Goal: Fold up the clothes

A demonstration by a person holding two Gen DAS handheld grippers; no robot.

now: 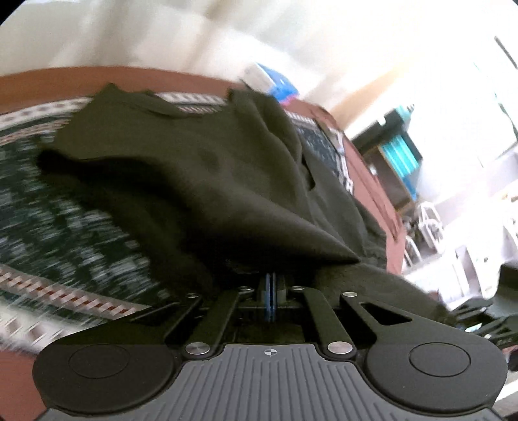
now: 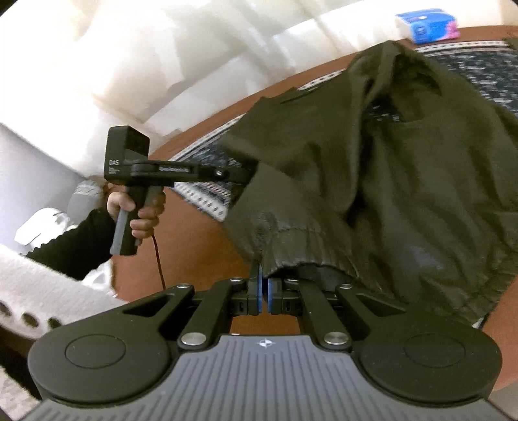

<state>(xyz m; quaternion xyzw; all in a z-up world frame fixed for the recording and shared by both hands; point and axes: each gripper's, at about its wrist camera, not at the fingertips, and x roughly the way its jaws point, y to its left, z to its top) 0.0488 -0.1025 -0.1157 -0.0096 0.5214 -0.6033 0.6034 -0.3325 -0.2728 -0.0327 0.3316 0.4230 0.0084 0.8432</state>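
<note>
Brown bedding (image 2: 200, 246) covers the work surface, with a dark blue-and-white patterned blanket (image 1: 64, 207) spread over it and a dark olive sweater (image 2: 404, 181) lying on top.

Nearest in the left wrist view, the left gripper (image 1: 270, 275) has its blue-padded fingers pressed together, with a fold of the sweater (image 1: 210, 181) draped right over the tips, so it is pinching the cloth. From the pinch the fabric rises in a taut ridge and runs away toward the neckline at the far side. In the right wrist view, the right gripper (image 2: 264, 280) likewise has its fingers closed on the ribbed hem (image 2: 291, 239) at the sweater's near corner. The garment's long axis runs from this hem away to the collar (image 2: 388, 61), and the body is bunched in deep folds rather than flat.

Off to the left in that view, the person's left hand (image 2: 142, 210) grips the handle of the left gripper (image 2: 239, 175), whose tips are hidden in the sweater's far edge. A red cable (image 2: 158, 259) hangs below the handle.

Farther back, a blue and white packet (image 2: 427, 22) sits at the bed's edge against a pale wall (image 2: 162, 48). Shelves (image 1: 398, 152) stand to the right, blurred.
</note>
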